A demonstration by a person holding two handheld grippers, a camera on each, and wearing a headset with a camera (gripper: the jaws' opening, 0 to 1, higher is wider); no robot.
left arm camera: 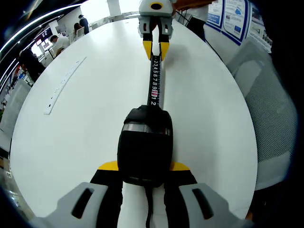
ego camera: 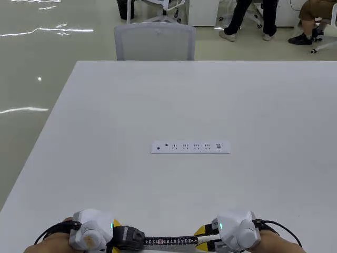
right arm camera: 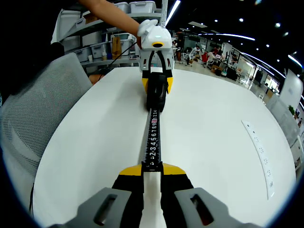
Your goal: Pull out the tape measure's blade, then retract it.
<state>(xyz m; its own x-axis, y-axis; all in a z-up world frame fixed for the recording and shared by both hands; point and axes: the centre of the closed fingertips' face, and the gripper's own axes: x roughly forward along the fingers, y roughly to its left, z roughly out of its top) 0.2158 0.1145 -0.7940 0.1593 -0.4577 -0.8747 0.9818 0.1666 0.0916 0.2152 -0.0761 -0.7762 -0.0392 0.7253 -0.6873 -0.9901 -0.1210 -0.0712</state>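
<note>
head: high, forward-down | gripper views: low, facing each other along blade [left arm camera: 155, 80]

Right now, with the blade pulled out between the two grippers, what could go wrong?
If the right gripper loses its hold, the blade may snap back into the case held by the left gripper. The case seems held only near the tips of the jaws, so a harder pull might drag it free.

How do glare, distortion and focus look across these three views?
Head view: bright glare streaks on the glossy floor, while the white table is evenly lit. Left gripper view: fisheye curves the table's edges; the black tape measure case is sharp. Right gripper view: the black blade shows legible numbers; the grey mesh chair smears toward the edge.
</note>
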